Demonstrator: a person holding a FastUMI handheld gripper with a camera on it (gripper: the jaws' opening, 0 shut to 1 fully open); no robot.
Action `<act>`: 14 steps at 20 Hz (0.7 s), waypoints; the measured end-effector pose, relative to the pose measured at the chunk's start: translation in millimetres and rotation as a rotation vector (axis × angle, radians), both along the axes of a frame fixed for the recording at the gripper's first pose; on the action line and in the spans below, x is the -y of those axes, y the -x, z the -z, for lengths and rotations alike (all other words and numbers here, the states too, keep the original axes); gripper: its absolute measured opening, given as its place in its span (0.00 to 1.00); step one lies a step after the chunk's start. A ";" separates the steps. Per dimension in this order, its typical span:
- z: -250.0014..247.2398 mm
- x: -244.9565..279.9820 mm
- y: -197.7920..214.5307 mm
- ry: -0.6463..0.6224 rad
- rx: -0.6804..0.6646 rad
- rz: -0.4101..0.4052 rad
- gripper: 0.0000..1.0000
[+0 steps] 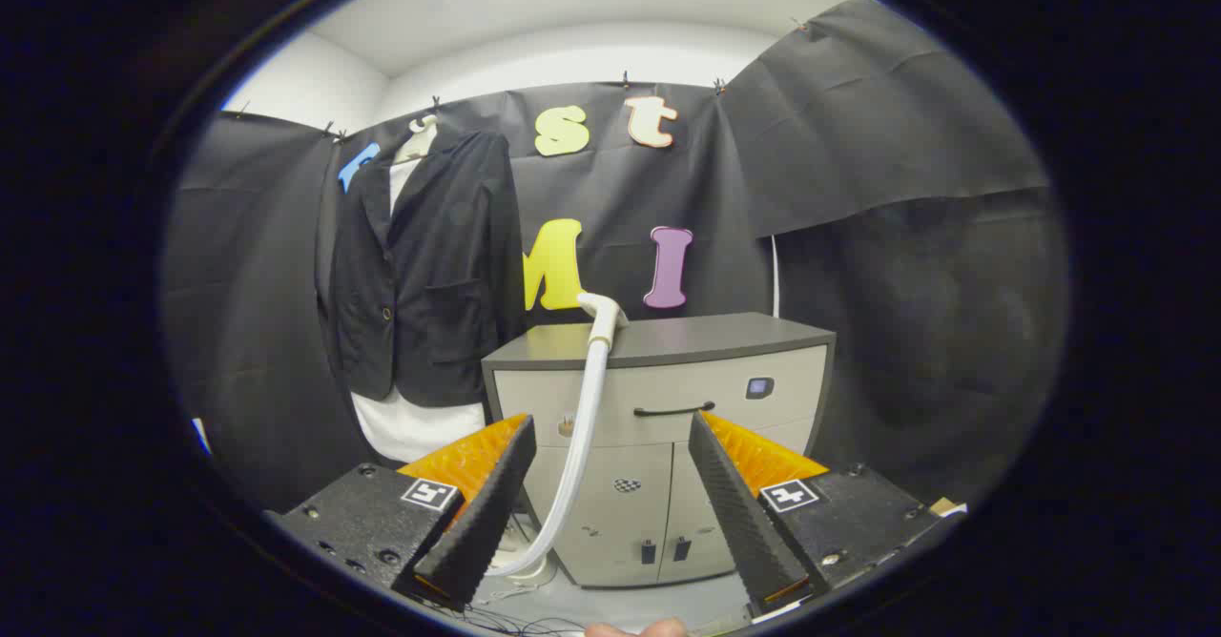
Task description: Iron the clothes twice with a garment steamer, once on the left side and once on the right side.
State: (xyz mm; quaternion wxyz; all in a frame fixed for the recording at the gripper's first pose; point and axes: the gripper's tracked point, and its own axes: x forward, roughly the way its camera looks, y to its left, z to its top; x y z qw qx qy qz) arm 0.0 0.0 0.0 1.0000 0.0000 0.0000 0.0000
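Claw (610,513) is held open, empty; white steamer head on its long hose (603,311) is seen straight ahead atop the grey cabinet (706,337), black hanging jacket (420,265) left of it.

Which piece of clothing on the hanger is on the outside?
The dark blazer is outermost; the white shirt shows beneath it at collar and hem. Open gripper is far from both.

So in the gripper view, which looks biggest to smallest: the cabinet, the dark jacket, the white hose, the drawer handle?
1. Cabinet
2. Dark jacket, somewhat smaller, though it hangs farther back, so unsure
3. White hose
4. Drawer handle

The gripper is open, holding nothing.
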 end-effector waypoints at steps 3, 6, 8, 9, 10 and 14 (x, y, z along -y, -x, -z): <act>-4.6 -5.2 0.6 0.001 0.009 0.002 1.00; -5.7 -6.3 1.8 0.011 0.015 0.017 1.00; -6.4 -8.6 1.3 0.014 0.013 0.025 1.00; -7.1 -9.1 0.2 0.014 0.012 0.028 1.00; -9.5 -9.5 -0.9 0.013 0.012 0.036 1.00; -21.4 -10.1 -9.2 0.023 0.020 0.066 1.00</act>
